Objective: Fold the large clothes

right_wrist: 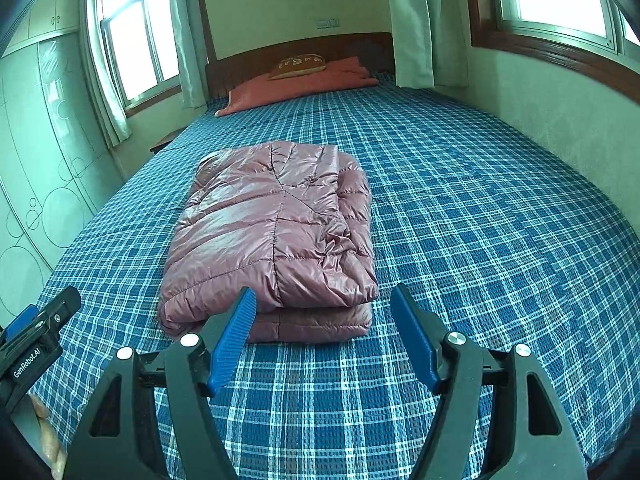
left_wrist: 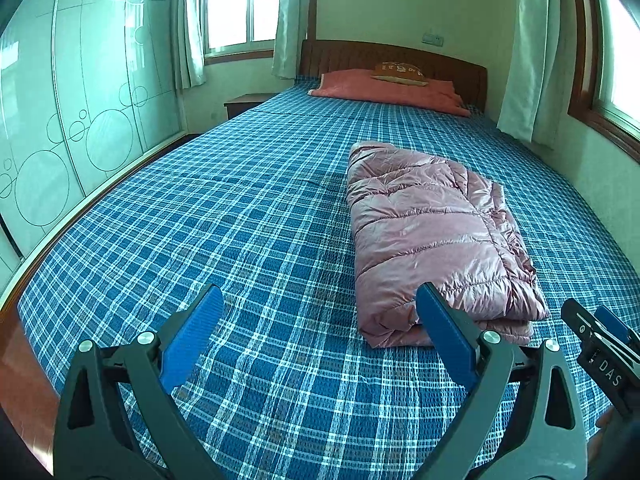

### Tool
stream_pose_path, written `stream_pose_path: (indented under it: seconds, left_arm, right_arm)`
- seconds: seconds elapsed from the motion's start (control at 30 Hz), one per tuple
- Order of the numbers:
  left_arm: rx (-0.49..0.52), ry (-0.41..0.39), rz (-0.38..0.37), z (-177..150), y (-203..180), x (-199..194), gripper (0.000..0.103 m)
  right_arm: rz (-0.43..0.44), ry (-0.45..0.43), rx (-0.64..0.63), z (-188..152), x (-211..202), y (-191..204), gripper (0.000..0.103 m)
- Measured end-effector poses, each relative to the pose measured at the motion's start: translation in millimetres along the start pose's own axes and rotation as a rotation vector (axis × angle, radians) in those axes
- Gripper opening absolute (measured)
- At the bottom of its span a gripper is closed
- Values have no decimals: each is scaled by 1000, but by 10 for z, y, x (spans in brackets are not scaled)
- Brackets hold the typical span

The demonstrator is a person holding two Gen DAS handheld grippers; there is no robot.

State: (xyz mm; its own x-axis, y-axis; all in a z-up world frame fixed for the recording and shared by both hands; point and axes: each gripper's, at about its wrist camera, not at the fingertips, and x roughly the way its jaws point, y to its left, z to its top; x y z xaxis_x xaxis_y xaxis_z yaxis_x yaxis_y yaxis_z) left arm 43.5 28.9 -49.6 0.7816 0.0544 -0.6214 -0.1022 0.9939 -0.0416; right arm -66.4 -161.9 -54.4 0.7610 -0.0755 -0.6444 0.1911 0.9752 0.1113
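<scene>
A shiny pink puffer jacket (left_wrist: 432, 236) lies folded into a compact rectangle on the blue plaid bed (left_wrist: 240, 220). It also shows in the right wrist view (right_wrist: 272, 232), just ahead of my right gripper. My left gripper (left_wrist: 320, 300) is open and empty, above the bedsheet, to the left of the jacket's near edge. My right gripper (right_wrist: 324, 300) is open and empty, a short way in front of the jacket's near edge. The right gripper's tip also shows at the right edge of the left wrist view (left_wrist: 600, 328), and the left gripper's tip at the left edge of the right wrist view (right_wrist: 40, 320).
A red blanket (left_wrist: 392, 90) with a small brown pillow (left_wrist: 400, 70) lies at the wooden headboard (left_wrist: 360, 54). A glass-door wardrobe (left_wrist: 80, 112) runs along the left of the bed. Windows with curtains (left_wrist: 524, 48) stand at the back and right. A nightstand (left_wrist: 244, 104) sits beside the bed head.
</scene>
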Motion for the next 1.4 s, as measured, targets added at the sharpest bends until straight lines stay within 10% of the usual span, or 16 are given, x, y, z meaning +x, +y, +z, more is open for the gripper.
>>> stream_pose_path:
  seconds: [1.4]
  left_arm:
    - [16, 16, -16, -44, -87, 11, 97]
  right_arm:
    - [-3, -43, -35, 23, -83, 82, 69]
